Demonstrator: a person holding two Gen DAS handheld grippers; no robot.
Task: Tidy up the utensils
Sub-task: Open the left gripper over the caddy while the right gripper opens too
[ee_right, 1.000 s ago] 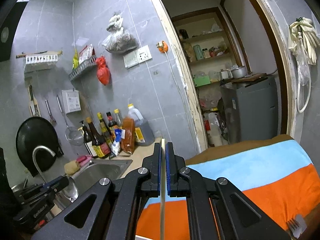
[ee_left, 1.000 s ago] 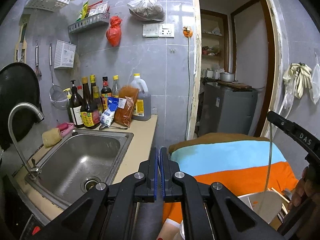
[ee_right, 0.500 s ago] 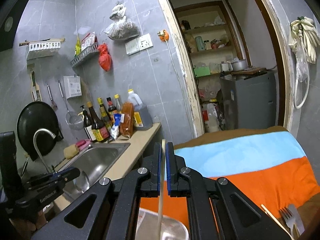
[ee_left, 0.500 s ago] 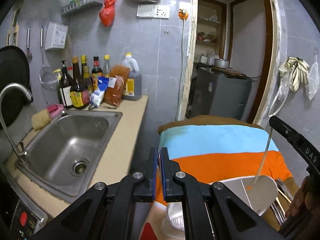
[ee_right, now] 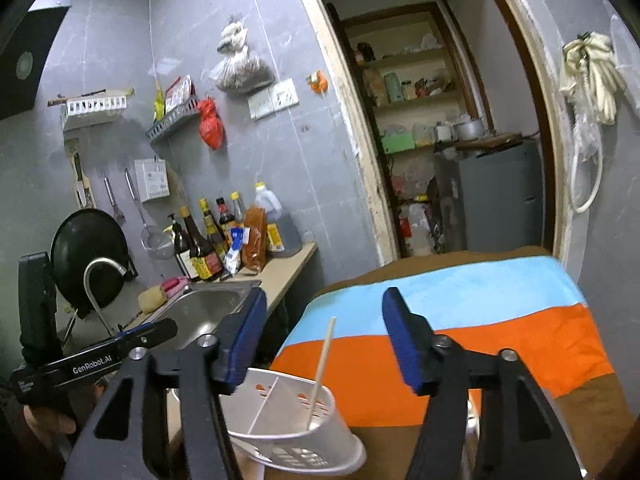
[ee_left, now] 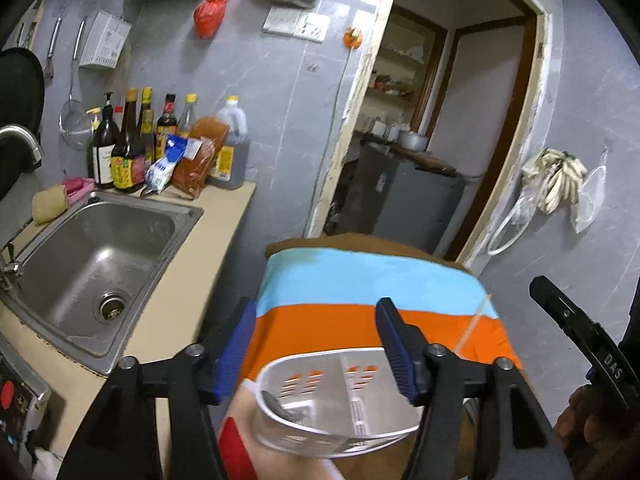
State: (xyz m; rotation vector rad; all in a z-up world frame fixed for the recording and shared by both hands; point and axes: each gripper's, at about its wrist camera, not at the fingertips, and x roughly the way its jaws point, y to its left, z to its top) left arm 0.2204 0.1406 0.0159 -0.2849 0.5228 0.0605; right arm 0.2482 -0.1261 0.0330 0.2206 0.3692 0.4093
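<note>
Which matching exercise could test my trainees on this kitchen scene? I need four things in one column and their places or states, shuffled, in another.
Things:
1. chopstick
2. sponge
3. red bag
4. right gripper

Places or states:
A. hanging on the grey tiled wall
B. jaws wide apart, holding nothing
C. standing tilted in the white utensil holder
D. lying beside the sink, near the tap

Pairs: 1-C, 2-D, 3-A, 4-B

The kitchen is dimly, evenly lit; straight lines are bent near black fisheye corners, and the white slotted plastic holder [ee_left: 340, 400] is blurred.
</note>
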